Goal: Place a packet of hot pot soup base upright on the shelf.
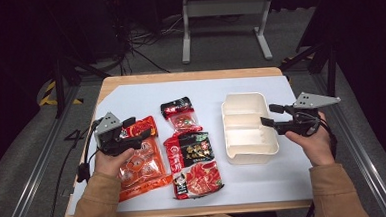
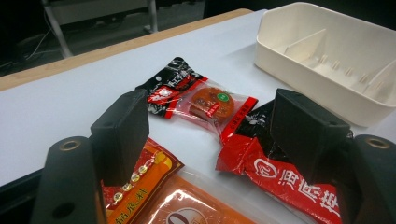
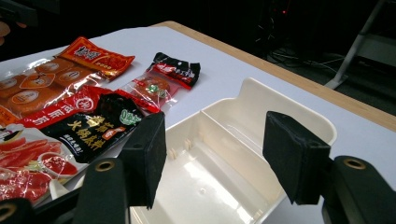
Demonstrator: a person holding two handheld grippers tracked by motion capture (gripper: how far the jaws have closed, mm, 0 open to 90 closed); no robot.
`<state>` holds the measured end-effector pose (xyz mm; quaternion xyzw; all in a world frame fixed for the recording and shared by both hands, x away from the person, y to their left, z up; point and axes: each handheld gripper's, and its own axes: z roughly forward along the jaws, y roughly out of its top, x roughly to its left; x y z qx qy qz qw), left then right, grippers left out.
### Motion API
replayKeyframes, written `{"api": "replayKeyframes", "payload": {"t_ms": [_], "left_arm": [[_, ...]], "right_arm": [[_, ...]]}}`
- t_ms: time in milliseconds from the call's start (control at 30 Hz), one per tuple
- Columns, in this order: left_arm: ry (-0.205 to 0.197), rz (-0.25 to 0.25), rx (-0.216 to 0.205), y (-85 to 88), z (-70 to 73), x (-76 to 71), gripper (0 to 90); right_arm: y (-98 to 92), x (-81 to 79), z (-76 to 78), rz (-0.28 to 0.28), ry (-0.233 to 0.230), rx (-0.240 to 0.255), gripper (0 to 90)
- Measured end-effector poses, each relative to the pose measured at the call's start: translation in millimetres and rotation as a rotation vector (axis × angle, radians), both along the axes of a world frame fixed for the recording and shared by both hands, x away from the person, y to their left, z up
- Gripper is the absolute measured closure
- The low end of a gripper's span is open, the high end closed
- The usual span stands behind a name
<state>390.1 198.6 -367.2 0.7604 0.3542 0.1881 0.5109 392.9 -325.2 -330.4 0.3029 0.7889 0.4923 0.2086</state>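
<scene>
Where fingers hover, orange packet (image 1: 141, 161), glossy, flat

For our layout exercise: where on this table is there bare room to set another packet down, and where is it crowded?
Free: the white sheet behind the small packet, and the front strip before the cream tray. Crowded: the front left, where the orange packet and red packet lie side by side under the left claw.

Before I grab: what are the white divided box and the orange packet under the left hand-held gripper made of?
White divided box: looks like rigid moulded plastic, smooth with a slight sheen, thin walls with ribbed dividers. Orange packet: seemingly thin flexible plastic film, glossy, crinkled, partly clear over the round pieces inside.
</scene>
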Motion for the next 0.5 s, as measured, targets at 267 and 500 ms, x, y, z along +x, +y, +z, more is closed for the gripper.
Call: {"api": "replayKeyframes", "payload": {"t_ms": [267,500], "left_arm": [[0.007,-0.032,0.015,-10.1,4.1,0.9,29.3],[0.032,-0.072,0.023,-21.7,5.4,3.3,27.4]], "right_arm": [[-4.5,1.5,0.6,-0.016,0.005,0.019,38.6],[-5.5,2.5,0.8,-0.015,0.01,0.023,37.5]]}}
